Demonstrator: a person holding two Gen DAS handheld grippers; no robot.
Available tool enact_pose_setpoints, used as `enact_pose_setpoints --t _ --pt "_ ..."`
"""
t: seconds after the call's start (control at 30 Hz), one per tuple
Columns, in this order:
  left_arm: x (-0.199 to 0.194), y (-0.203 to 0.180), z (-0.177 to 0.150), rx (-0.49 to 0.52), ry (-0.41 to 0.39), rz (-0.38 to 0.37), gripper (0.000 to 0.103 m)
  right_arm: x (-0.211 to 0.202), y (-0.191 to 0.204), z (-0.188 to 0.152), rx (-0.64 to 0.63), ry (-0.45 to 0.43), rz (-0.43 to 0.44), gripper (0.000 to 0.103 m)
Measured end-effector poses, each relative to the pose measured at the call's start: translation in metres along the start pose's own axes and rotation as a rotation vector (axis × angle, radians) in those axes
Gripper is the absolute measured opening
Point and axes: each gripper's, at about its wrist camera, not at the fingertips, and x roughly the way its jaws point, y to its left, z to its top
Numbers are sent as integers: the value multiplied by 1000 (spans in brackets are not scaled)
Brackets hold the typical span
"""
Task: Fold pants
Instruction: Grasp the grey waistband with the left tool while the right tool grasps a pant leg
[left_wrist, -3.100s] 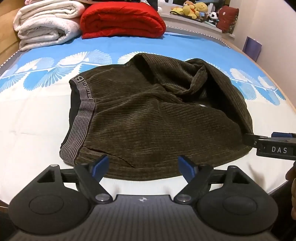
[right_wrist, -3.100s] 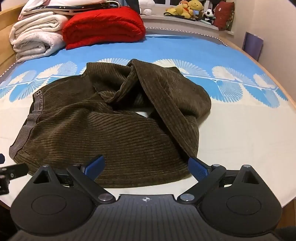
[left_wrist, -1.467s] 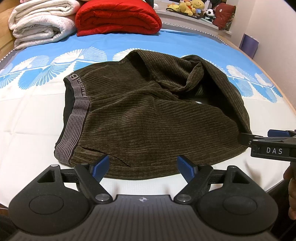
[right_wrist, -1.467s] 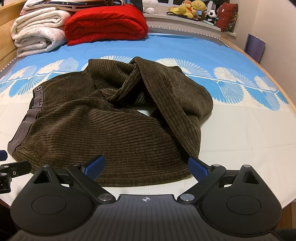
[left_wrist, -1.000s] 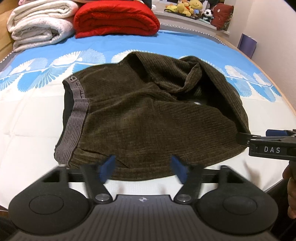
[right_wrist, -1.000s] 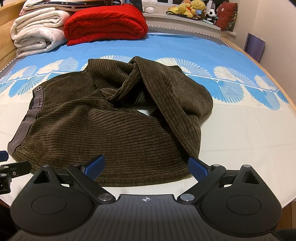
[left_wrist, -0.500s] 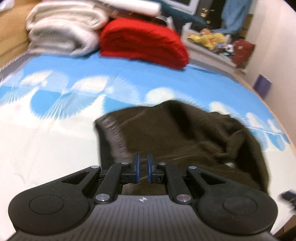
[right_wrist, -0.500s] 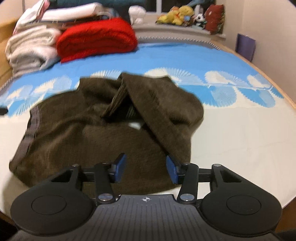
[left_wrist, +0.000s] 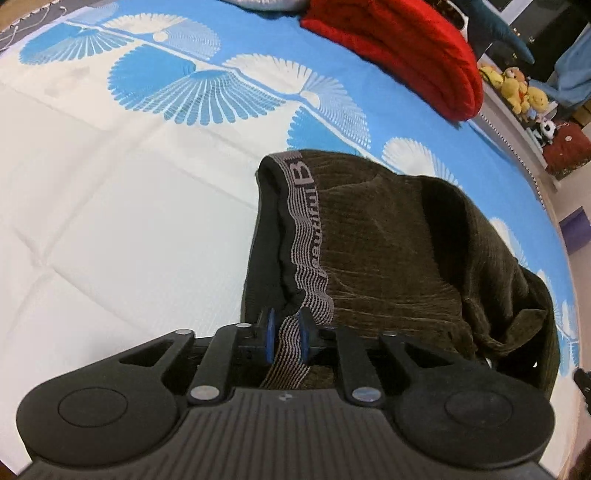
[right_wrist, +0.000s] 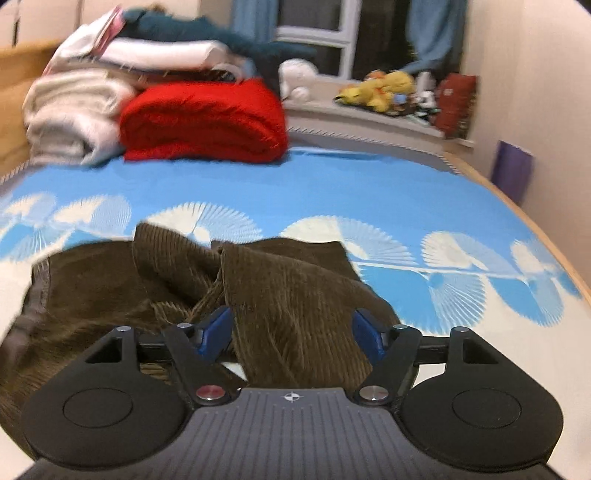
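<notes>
- Pants (left_wrist: 406, 251): dark brown corduroy, bunched on the blue-and-white bed sheet (left_wrist: 129, 192), spread ahead of both grippers
- Waistband (left_wrist: 306, 236): grey, lettered, running forward from the left gripper (left_wrist: 284, 334), whose blue pads are clamped on its near end
- Right gripper (right_wrist: 293, 328): fingers spread apart, a fold of leg fabric between them, grasping nothing
- Red blanket (right_wrist: 203, 122): folded, far ahead

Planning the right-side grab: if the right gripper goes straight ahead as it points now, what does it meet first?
Probably the pants: a corduroy leg fold already lies between the open fingers of the right gripper. Depth is unclear, since the view is blurred.
</notes>
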Motion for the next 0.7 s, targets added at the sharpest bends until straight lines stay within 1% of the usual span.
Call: enact_pose_setpoints --t 0.03,0.07,0.1,0.13,0.17,0.23,0.27,0.33,0.37,0.4,0.43,0.47,0.5,0.53,0.57,0.63,0.67,0.7 --pt "3 0 1 -4 5 6 38 13 1 0 -29 15 -6 74" --pt "7 -1 2 -8 13 13 45 22 2 -2 -55 29 -12 74" --pt "10 -1 3 -12 24 14 60 34 4 -5 -84 56 -10 74" --pt "14 -1 5 -13 35 16 72 47 7 -8 -125 92 -14 74" --pt "19 -2 5 -14 51 12 75 56 11 -11 -162 111 -24 74" --pt "27 -6 5 -3 79 20 82 67 19 -12 -224 120 -33 77" --pt "30 -9 4 8 91 31 82 70 23 -13 -255 124 -36 79" --pt "37 -13 2 33 113 52 82 80 28 -15 -311 151 -53 79" --pt "41 -15 1 45 124 62 82 83 30 -16 -335 166 -65 77" --pt "44 -17 -1 58 137 72 82 86 32 -16 -351 172 -78 71" --pt "47 -19 -2 67 144 80 82 87 32 -14 -358 171 -85 68" --pt "50 -20 -3 79 155 89 82 86 30 -13 -348 168 -81 60" --pt "52 -21 -5 89 161 91 82 83 27 -11 -332 164 -73 47" --pt "54 -22 -6 100 168 94 80 80 23 -8 -309 159 -66 40" --pt "56 -23 -8 114 177 102 79 75 16 -5 -272 148 -60 29" --pt "60 -27 -16 165 196 130 60 64 -1 4 -183 121 -53 23" --pt "59 -30 -19 195 190 142 57 56 -14 8 -116 102 -47 20" --pt "57 -32 -22 232 177 147 50 50 -27 12 -56 85 -59 16"
